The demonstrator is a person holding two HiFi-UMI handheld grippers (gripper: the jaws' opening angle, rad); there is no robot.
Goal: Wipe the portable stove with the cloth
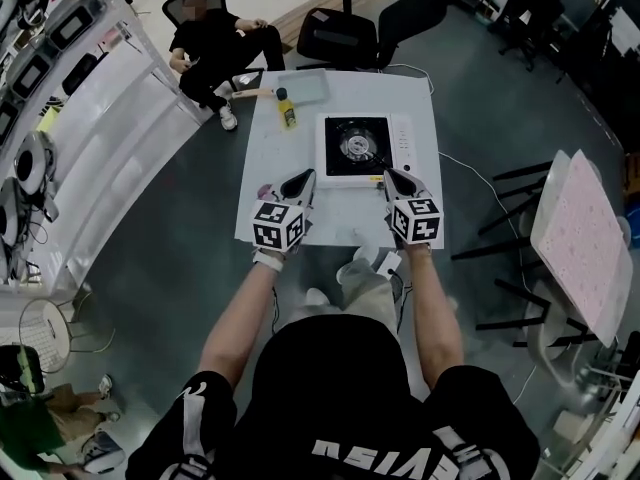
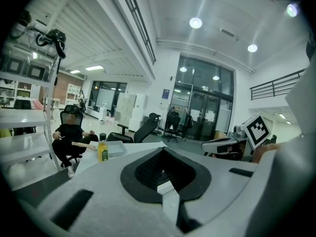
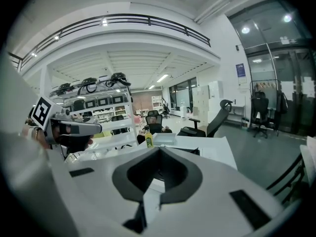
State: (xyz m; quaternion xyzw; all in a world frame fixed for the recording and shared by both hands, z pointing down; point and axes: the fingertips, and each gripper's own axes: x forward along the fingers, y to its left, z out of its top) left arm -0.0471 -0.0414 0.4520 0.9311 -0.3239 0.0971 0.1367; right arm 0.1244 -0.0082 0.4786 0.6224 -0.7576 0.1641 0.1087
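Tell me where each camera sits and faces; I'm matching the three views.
Head view: on the person's head, looking steeply down at the table and stove; both forearms, left gripper and right gripper show.
Left gripper view: on the left gripper, looking along its shut jaws over the table; right gripper at right.
Right gripper view: on the right gripper, along its shut jaws; left gripper at left.
Shared: both gripper views show the yellow bottle.
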